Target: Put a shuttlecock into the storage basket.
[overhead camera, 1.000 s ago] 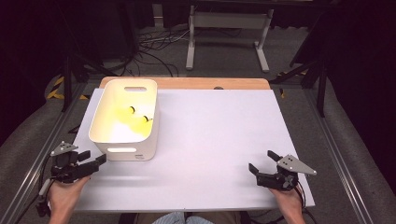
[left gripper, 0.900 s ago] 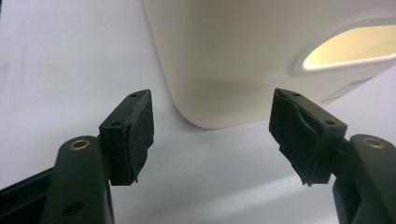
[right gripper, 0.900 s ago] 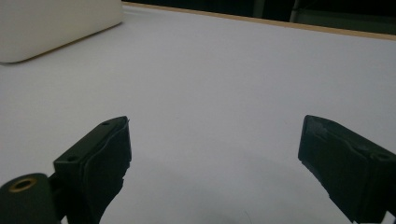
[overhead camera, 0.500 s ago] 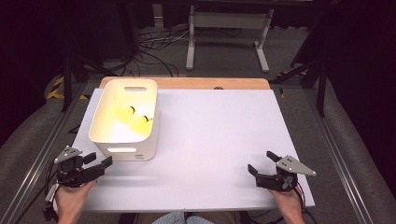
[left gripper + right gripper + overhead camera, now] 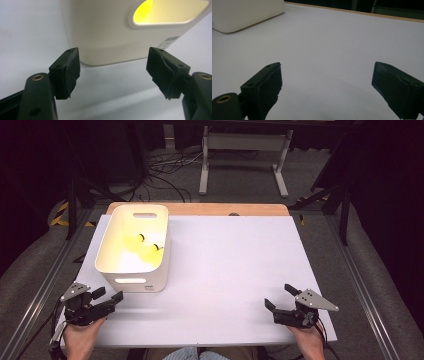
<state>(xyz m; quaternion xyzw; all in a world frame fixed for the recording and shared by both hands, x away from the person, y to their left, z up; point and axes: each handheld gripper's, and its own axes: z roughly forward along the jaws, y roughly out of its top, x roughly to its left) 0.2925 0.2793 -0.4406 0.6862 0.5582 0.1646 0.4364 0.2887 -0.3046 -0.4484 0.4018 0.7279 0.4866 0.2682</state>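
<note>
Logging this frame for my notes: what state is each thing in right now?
Bin: upright on the table, open top, holding yellow items.
Yellow items: lying inside the bin; too blurred to name.
Left gripper: open, nothing between its jaws, which have just been opening; it faces the bin's near wall.
Right gripper: open, empty, over bare table.
Table: white sheet lying flat.

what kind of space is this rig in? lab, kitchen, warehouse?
Most likely a lab or recording studio, not a home. A white-covered table stands in a dark room, loose cables trail over the floor behind it, and a metal equipment stand sits beyond. A white bin is on the table.
</note>
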